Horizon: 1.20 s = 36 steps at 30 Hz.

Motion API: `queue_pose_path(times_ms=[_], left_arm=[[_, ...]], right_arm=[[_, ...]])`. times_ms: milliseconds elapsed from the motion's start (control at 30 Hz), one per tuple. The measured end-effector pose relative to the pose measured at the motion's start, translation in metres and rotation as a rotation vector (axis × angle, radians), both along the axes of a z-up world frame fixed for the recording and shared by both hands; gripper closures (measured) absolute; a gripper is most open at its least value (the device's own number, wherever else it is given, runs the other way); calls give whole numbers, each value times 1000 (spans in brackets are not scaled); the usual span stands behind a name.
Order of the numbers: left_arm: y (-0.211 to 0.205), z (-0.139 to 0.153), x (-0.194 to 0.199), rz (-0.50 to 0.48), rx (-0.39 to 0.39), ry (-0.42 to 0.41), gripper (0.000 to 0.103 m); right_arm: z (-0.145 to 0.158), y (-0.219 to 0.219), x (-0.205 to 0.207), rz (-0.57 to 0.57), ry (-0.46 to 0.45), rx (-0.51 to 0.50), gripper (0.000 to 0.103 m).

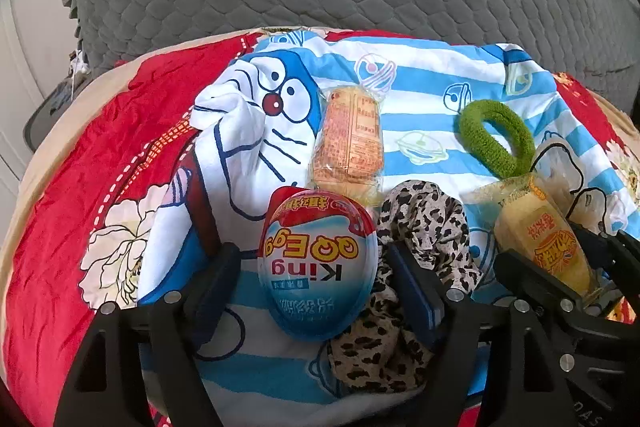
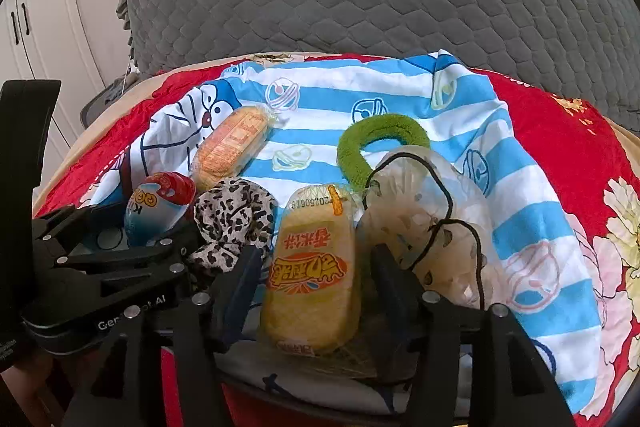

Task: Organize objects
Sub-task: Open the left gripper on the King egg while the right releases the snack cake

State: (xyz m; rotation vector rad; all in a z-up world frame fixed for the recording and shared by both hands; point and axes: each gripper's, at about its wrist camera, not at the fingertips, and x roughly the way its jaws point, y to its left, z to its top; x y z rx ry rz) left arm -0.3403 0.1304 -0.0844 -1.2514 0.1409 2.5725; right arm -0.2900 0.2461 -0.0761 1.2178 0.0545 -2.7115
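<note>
**Both snacks set down, jaws parting**

Through the left wrist view we saw our left gripper (image 1: 308, 279) standing wide around the egg-shaped snack (image 1: 318, 263), pads clear of it, near the front edge of the striped cloth (image 1: 420, 87); its narrow end pointed away from us.

Through the right wrist view our right gripper (image 2: 312, 279) was part-open beside the yellow cake pack (image 2: 310, 275), long axis running front to back. We judged a straight withdrawal best, avoiding the leopard scrunchie (image 2: 234, 219).

We hold both tools angled downward, side by side; the left tool (image 1: 308, 263) stands wide apart, the right tool (image 2: 312, 283) parted less widely.
</note>
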Motion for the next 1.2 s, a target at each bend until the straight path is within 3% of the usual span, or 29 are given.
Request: queue_pose_path(times_ms=[567,733,933,1200], left_arm=[[-6,1,1,-3,34,-30,19],[-8,6,3,11,45,-26,10],[-11,10,6,19,54,-26,8],[-16,20,8,46,82,-17,1]], right_arm=[[7,4,4,-17,19,-3,29],[12,8,5,-33,30,-17,23],[16,12,4,-46,31,-27,20],[24,16,6,-64,46,-50,2]])
